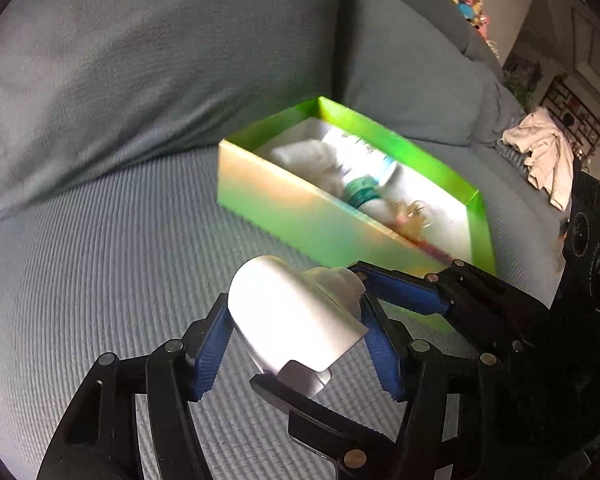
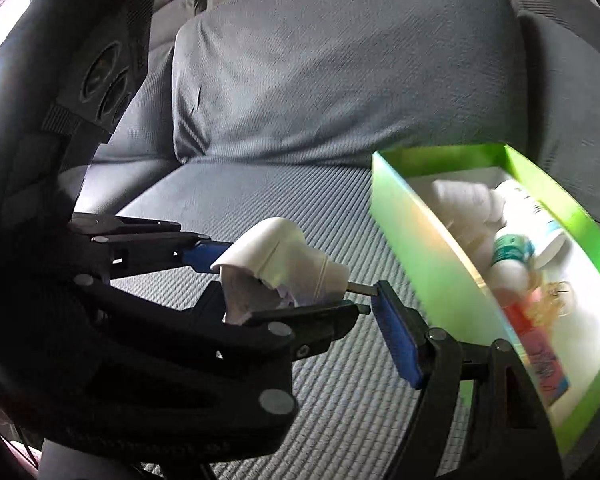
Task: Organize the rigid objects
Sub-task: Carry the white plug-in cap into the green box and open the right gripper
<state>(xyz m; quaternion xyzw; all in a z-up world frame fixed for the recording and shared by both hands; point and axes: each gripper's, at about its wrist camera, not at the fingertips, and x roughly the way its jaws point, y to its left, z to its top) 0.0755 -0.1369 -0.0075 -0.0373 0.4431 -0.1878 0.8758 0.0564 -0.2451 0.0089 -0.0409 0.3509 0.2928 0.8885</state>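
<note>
Left tongs point(image 1: 296, 340) gripping white plug point(image 1: 296, 312), prongs rightward

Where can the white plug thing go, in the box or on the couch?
The green box is crowded: bottles and small things fill most of its floor, with a bare white strip by its right wall. The couch seat is bare between the box's left wall and the back cushion. The left gripper holds the white plug above that patch.

A grey ribbed sofa seat point(image 1: 100, 248) carries a green box point(image 1: 300, 216) near its back cushions, with a crumpled pale cloth point(image 1: 548, 156) farther along.
</note>
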